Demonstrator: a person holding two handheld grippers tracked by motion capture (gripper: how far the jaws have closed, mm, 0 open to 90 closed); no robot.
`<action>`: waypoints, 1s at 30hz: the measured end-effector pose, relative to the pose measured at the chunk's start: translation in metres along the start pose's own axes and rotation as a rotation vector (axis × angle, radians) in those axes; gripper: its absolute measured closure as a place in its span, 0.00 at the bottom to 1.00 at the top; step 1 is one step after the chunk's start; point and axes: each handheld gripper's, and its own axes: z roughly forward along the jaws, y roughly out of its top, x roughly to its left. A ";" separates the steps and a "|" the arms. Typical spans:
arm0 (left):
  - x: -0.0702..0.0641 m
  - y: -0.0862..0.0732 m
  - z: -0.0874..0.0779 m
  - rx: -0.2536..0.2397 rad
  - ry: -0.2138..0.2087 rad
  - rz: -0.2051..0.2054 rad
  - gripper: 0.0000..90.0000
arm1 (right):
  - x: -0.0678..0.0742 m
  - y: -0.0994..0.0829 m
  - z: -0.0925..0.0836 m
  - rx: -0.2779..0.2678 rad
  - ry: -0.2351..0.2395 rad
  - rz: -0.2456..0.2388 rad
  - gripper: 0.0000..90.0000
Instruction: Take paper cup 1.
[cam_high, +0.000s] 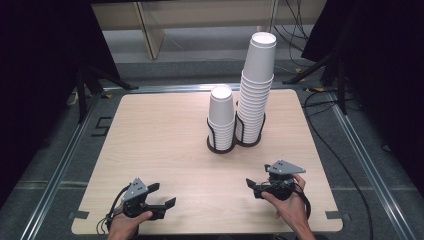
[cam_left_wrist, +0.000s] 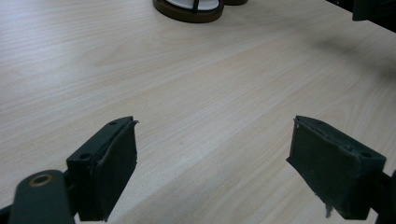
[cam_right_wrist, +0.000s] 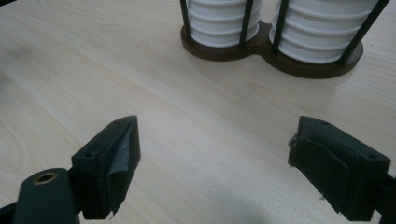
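Note:
Two stacks of white paper cups stand in a dark double-ring holder (cam_high: 235, 144) past the middle of the table. The short stack (cam_high: 221, 117) is on the left and the tall stack (cam_high: 257, 85) on the right. My left gripper (cam_high: 165, 194) rests near the front left edge, held by a hand, its jaws wide apart over bare wood (cam_left_wrist: 212, 154). My right gripper (cam_high: 257, 176) sits at the front right, also open with nothing between its jaws (cam_right_wrist: 215, 158). It faces the holder's base (cam_right_wrist: 266, 51) and the lowest cups (cam_right_wrist: 219, 21) a short way ahead.
The light wooden table (cam_high: 160, 135) has rounded corners and sits in a metal frame. Black stands and cables lie on the floor at both sides and behind. The holder's base (cam_left_wrist: 189, 11) shows at the top of the left gripper view.

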 end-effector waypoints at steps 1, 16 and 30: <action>0.000 0.000 0.000 -0.002 0.000 0.002 0.16 | 0.000 0.000 0.001 -0.012 0.001 -0.001 0.17; 0.001 0.000 0.000 0.003 0.010 0.001 0.16 | 0.000 0.004 0.000 -0.041 0.012 -0.003 0.17; 0.002 0.000 -0.001 0.016 0.017 0.005 0.16 | -0.003 0.027 0.001 -0.102 0.008 -0.011 0.18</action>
